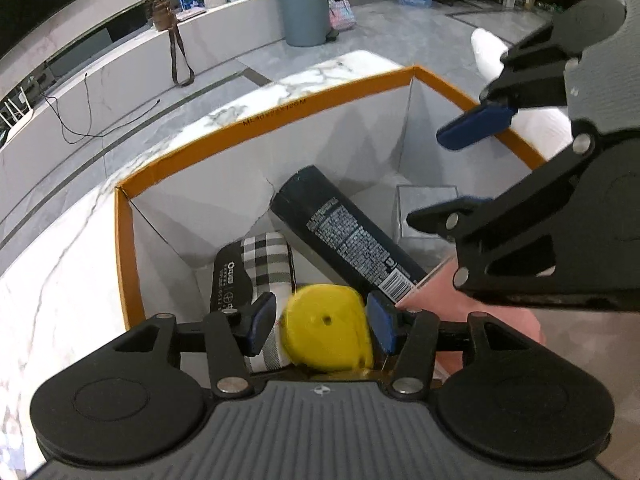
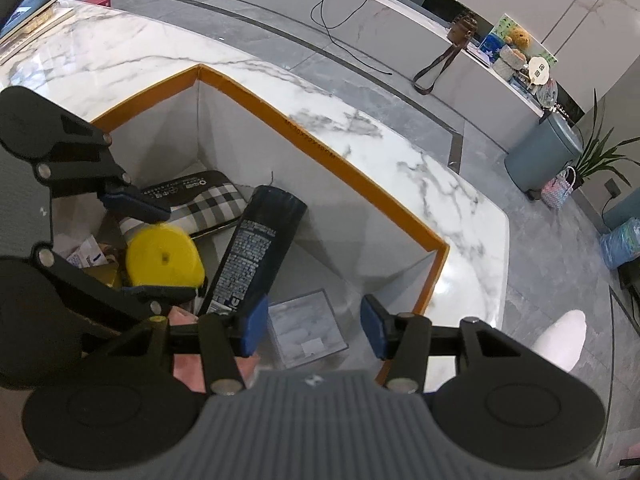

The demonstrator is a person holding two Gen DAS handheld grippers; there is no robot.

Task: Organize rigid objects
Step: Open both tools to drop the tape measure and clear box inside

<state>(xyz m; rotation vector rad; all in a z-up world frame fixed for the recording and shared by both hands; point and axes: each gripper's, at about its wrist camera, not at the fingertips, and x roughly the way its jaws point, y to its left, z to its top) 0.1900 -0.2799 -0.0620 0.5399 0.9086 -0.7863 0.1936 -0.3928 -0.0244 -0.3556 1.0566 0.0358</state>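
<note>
Left claw (image 1: 322,322) straddles yellow tape measure (image 1: 326,330); right view: gaps

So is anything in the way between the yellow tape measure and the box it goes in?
Nothing visible. The yellow tape measure is already down inside the orange-rimmed box, between the left gripper's fingers, with only the checked pouch and dark can lying around it.
</note>
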